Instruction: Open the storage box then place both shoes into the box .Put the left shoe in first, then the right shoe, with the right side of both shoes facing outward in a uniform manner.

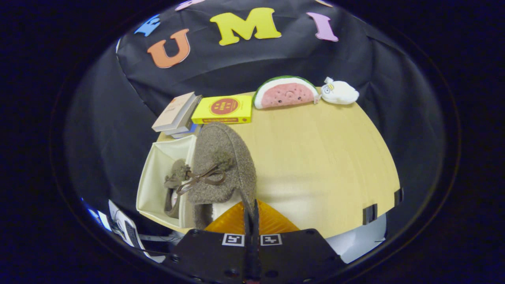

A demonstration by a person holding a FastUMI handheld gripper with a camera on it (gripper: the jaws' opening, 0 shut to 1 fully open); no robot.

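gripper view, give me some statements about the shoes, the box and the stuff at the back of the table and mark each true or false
1. The gripper is shut on the rim of a fuzzy grey-brown shoe. True.
2. The cream storage box holds no shoe. False: a second shoe already sits inside it.
3. The held shoe is beside the box, near its open top. True.
4. The watermelon plush lies inside the box. False: it sits at the far edge of the table, beside a white plush toy.
5. The yellow box is stacked on the books. False: it lies beside them.
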